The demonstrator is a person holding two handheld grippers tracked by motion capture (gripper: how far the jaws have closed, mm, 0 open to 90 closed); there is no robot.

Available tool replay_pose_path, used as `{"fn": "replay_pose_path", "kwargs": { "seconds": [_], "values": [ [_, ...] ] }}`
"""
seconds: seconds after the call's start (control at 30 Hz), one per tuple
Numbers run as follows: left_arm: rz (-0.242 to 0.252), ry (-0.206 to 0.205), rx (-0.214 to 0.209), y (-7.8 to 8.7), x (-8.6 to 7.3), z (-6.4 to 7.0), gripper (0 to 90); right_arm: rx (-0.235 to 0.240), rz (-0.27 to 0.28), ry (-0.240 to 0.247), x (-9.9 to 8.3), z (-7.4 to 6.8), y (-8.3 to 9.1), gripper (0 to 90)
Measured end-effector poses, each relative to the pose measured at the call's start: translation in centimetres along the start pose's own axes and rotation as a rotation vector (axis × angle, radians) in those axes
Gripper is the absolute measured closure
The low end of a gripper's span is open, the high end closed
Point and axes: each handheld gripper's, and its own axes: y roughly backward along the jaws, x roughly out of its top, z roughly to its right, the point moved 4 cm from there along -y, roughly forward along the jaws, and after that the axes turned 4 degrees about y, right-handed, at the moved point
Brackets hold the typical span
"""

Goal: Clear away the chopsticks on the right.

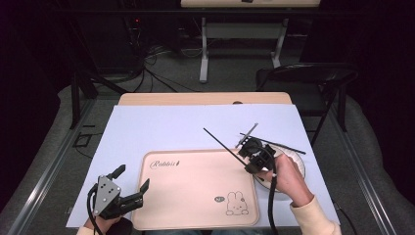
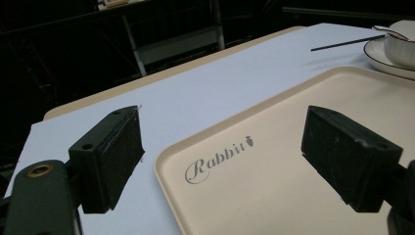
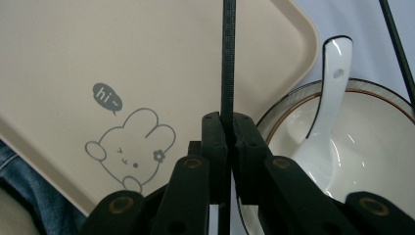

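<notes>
tray (image 2: 293, 147) lettered "Rabbit", bunny saying "hi~"

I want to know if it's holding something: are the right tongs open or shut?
Shut. In the right gripper view the right tongs have both jaws pressed together on a thin black chopstick, which sticks out over the tray.

Matt plastic, glossy ceramic, matt black stick

Tray (image 1: 195, 196) smooth matt beige plastic; bowl (image 3: 372, 132) and spoon (image 3: 328, 107) glossy white glazed ceramic; chopstick (image 3: 228, 58) matt black with ribbed texture; sheet (image 1: 161, 127) on wood-look desk (image 1: 205, 98) flat matt; left tool (image 2: 222, 156) pads dull rubbery black.
</notes>
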Motion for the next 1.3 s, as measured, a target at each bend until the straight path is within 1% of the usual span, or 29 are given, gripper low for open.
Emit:
{"fn": "replay_pose_path", "kwargs": {
  "seconds": [0.03, 0.1, 0.13, 0.37, 0.4, 0.43, 0.5, 0.6, 0.63, 0.7, 0.77, 0.83, 0.9, 1.0, 1.03, 1.07, 1.13, 1.17, 1.2, 1.3],
  "values": [
    [0.001, -0.001, -0.001, 0.0, 0.0, 0.0, 15.5, 0.004, 0.0, -0.012, 0.2, -0.3, -0.5, 85.0],
    [0.001, -0.001, -0.001, 0.0, 0.0, 0.0, 15.5, 0.008, 0.002, -0.013, 0.2, -0.4, -0.7, 85.0],
    [0.001, 0.0, -0.002, 0.0, 0.0, 0.0, 15.5, 0.015, 0.011, -0.025, 0.3, -0.6, -0.9, 85.0],
    [0.002, 0.002, -0.002, 0.0, 0.0, 0.0, 15.5, 0.053, 0.028, -0.041, 0.4, -2.3, -2.1, 84.9],
    [0.001, 0.0, -0.002, 0.0, 0.0, 0.0, 15.5, 0.054, 0.025, -0.045, 0.4, -2.5, -2.2, 84.9],
    [0.002, 0.0, -0.002, 0.0, 0.0, 0.0, 15.5, 0.071, 0.017, -0.048, 0.2, -3.1, -2.8, 84.8],
    [0.001, 0.0, -0.002, 0.0, 0.0, 0.0, 15.5, 0.078, 0.017, -0.049, 0.1, -3.2, -3.0, 84.8],
    [0.002, -0.001, -0.002, 0.0, 0.0, 0.0, 15.5, 0.099, 0.006, -0.069, -0.3, -3.6, -4.0, 84.8],
    [0.002, 0.001, -0.002, 0.0, 0.0, 0.0, 15.5, 0.107, -0.002, -0.082, -0.5, -4.0, -4.6, 84.8],
    [0.002, 0.001, -0.002, 0.0, 0.0, 0.0, 15.5, 0.115, -0.012, -0.083, -0.8, -4.3, -5.2, 84.8],
    [0.001, 0.0, -0.002, 0.0, 0.0, 0.0, 15.5, 0.122, -0.017, -0.085, -0.9, -4.5, -5.4, 84.8],
    [0.003, 0.0, -0.002, 0.0, 0.0, 0.0, 15.5, 0.124, -0.025, -0.091, -1.1, -4.9, -6.2, 84.9],
    [0.002, 0.001, -0.002, 0.0, 0.0, 0.0, 15.5, 0.125, -0.032, -0.098, -1.2, -5.0, -6.5, 84.9],
    [0.002, 0.0, -0.001, 0.0, 0.0, 0.0, 15.5, 0.116, -0.033, -0.088, -1.3, -5.0, -6.8, 84.9],
    [0.003, 0.0, -0.001, 0.0, 0.0, 0.0, 15.5, 0.11, -0.033, -0.106, -1.3, -5.1, -7.0, 84.9],
    [0.003, 0.0, -0.001, 0.0, 0.0, 0.0, 15.5, 0.102, -0.047, -0.095, -1.3, -5.1, -7.1, 84.9],
    [0.002, 0.0, -0.001, 0.0, 0.0, 0.0, 15.5, 0.108, -0.049, -0.1, -1.3, -5.2, -7.4, 84.9],
    [0.003, 0.0, -0.001, 0.0, 0.0, 0.0, 15.5, 0.103, -0.063, -0.098, -1.2, -5.3, -7.5, 84.8],
    [0.002, 0.0, -0.001, 0.0, 0.0, 0.0, 15.5, 0.103, -0.058, -0.1, -1.2, -5.4, -7.7, 84.8],
    [0.002, 0.001, 0.0, 0.0, 0.0, 0.0, 15.5, 0.095, -0.066, -0.096, -1.0, -5.6, -8.0, 84.9]
  ]
}}
